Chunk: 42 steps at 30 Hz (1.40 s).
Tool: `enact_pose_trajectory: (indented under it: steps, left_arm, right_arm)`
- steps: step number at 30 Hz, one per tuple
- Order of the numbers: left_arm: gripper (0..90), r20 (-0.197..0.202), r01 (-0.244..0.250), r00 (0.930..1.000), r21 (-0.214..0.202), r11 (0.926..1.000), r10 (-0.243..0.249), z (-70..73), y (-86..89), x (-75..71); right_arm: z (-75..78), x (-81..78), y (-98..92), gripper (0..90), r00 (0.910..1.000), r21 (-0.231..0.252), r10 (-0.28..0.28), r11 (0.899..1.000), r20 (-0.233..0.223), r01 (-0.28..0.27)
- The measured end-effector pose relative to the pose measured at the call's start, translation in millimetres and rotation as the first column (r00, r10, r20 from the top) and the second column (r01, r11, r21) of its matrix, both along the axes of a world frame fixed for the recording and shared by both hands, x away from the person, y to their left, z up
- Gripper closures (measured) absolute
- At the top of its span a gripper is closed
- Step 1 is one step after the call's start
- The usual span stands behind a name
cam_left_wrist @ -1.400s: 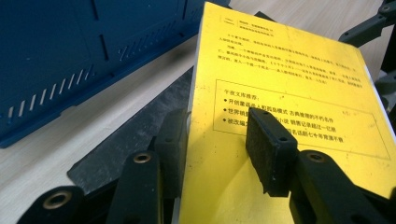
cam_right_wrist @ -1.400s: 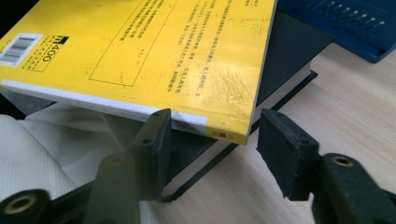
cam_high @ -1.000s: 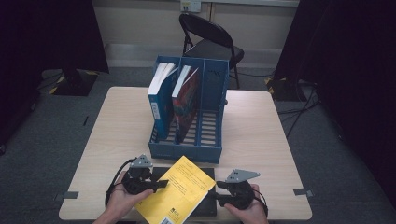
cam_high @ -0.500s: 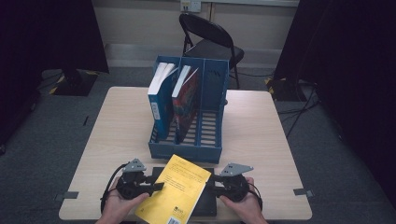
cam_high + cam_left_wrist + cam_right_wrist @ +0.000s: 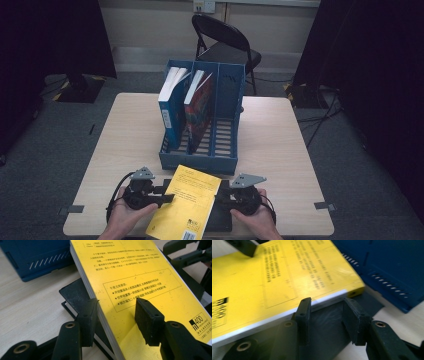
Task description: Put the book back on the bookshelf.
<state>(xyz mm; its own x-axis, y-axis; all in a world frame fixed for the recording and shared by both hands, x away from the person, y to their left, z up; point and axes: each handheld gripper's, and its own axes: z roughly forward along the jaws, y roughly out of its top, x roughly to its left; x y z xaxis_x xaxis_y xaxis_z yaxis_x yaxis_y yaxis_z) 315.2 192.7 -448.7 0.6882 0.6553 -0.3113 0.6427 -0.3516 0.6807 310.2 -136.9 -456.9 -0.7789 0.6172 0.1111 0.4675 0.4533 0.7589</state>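
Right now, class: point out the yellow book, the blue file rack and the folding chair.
yellow book (image 5: 186, 207), high view, cover middle.
blue file rack (image 5: 198, 163), high view, front wall.
folding chair (image 5: 231, 53), high view, seat.

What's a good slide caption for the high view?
Two handheld grippers flank a yellow book before a blue file rack.

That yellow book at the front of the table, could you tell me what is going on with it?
A person with a gripper in each hand is working the yellow book off a black book beneath it, before the blue file rack. The left gripper straddles its left edge, its jaws having just been opening. The right gripper sits at the opposite edge; a grip there is unclear. Two books already stand in the rack.
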Motion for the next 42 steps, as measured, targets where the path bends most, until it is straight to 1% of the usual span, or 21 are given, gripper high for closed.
enact_pose_trajectory:
  steps: [2,3,7,12,16,17,20,21,23,24,25,26,27,28,29,30,31,33,35,36,42]
  left_arm:
    - [52.8,-0.004,0.007,1.0000,-0.004,1.0000,-0.007,-0.4,0.4,1.6]
    - [52.6,-0.002,0.006,1.0000,0.003,1.0000,-0.006,0.2,-0.5,2.4]
    - [50.6,0.007,-0.002,1.0000,0.020,0.9998,0.002,1.1,-0.7,2.4]
    - [50.8,-0.002,-0.006,1.0000,0.013,0.9999,0.006,0.9,2.8,2.8]
    - [48.3,0.010,-0.022,0.9997,0.018,0.9996,0.022,0.8,3.5,2.5]
    - [47.2,0.017,-0.016,0.9997,0.033,0.9993,0.015,1.4,5.5,4.2]
    - [46.3,0.021,-0.027,0.9994,0.035,0.9990,0.027,1.6,7.5,5.6]
    - [46.6,0.026,-0.028,0.9993,0.027,0.9993,0.027,0.7,10.8,7.4]
    - [47.8,0.011,-0.035,0.9993,0.003,0.9994,0.035,-1.1,13.0,9.0]
    - [47.9,0.011,-0.035,0.9993,0.003,0.9994,0.035,-1.1,13.0,9.0]
    - [48.1,-0.005,-0.054,0.9986,-0.019,0.9984,0.054,-2.4,15.0,10.3]
    - [49.1,-0.005,-0.054,0.9986,-0.019,0.9984,0.054,-2.4,15.0,10.3]
    - [49.1,-0.019,-0.048,0.9987,-0.029,0.9984,0.048,-2.8,16.5,11.1]
    - [49.8,-0.023,-0.054,0.9983,-0.038,0.9979,0.053,-3.7,16.8,11.4]
    - [47.6,-0.029,-0.064,0.9976,-0.050,0.9967,0.063,-5.4,18.8,13.0]
    - [47.5,-0.029,-0.064,0.9976,-0.050,0.9967,0.063,-5.4,18.8,13.0]
    - [46.9,-0.032,-0.065,0.9974,-0.055,0.9963,0.064,-6.1,18.8,13.8]
    - [45.0,-0.016,-0.073,0.9973,-0.039,0.9966,0.072,-5.3,18.4,14.7]
    - [44.9,-0.015,-0.070,0.9975,-0.037,0.9968,0.070,-5.3,18.3,15.4]
    - [42.9,-0.018,-0.074,0.9971,-0.035,0.9966,0.074,-5.7,17.9,17.2]
    - [38.8,-0.028,-0.098,0.9949,-0.041,0.9943,0.097,-7.0,16.6,23.9]
  right_arm:
    - [0.4,-1.6,1.1,61.6,1.0000,-0.006,-0.002,1.000,0.009,0.002]
    - [0.5,0.0,0.6,60.3,1.0000,-0.001,-0.002,1.000,-0.002,0.002]
    - [0.1,5.6,3.0,60.4,1.0000,0.001,-0.004,1.000,-0.006,0.004]
    - [-0.2,10.5,5.1,60.3,0.9999,0.005,-0.003,1.000,-0.013,0.003]
    - [0.8,14.6,8.3,60.3,0.9999,-0.006,-0.004,1.000,-0.011,0.004]
    - [1.6,19.1,12.5,60.8,1.0000,-0.019,-0.004,1.000,-0.005,0.004]
    - [1.2,24.0,16.3,61.0,1.0000,-0.015,-0.006,1.000,-0.006,0.006]
    - [-0.8,26.4,18.2,61.1,0.9999,0.001,-0.014,1.000,0.000,0.014]
    - [-1.2,26.5,18.3,60.7,0.9998,0.005,-0.017,1.000,0.002,0.017]
    - [-1.2,26.5,18.3,60.7,0.9998,0.005,-0.017,1.000,0.002,0.017]
    - [-1.4,26.3,17.5,58.9,0.9998,0.007,-0.020,1.000,-0.004,0.020]
    - [-1.4,26.3,17.5,58.9,0.9998,0.007,-0.020,1.000,-0.004,0.020]
    - [-1.0,25.9,17.0,58.7,0.9998,0.019,-0.016,1.000,-0.008,0.016]
    - [0.2,24.8,17.0,59.3,1.0000,0.026,-0.006,1.000,-0.007,0.006]
    - [3.1,21.1,17.4,59.5,1.0000,0.033,0.009,0.999,0.001,-0.009]
    - [3.1,21.1,17.4,59.5,1.0000,0.033,0.009,0.999,0.001,-0.009]
    - [3.7,18.2,18.4,60.0,0.9997,0.042,0.025,0.999,-0.007,-0.024]
    - [3.4,16.5,19.8,61.0,0.9996,0.036,0.029,0.999,-0.001,-0.029]
    - [3.2,16.9,19.7,61.0,0.9996,0.039,0.029,0.999,-0.002,-0.029]
    - [2.9,17.8,19.1,60.9,0.9994,0.042,0.033,0.999,-0.006,-0.033]
    - [2.0,18.6,20.9,63.0,0.9992,0.052,0.039,0.998,-0.009,-0.038]
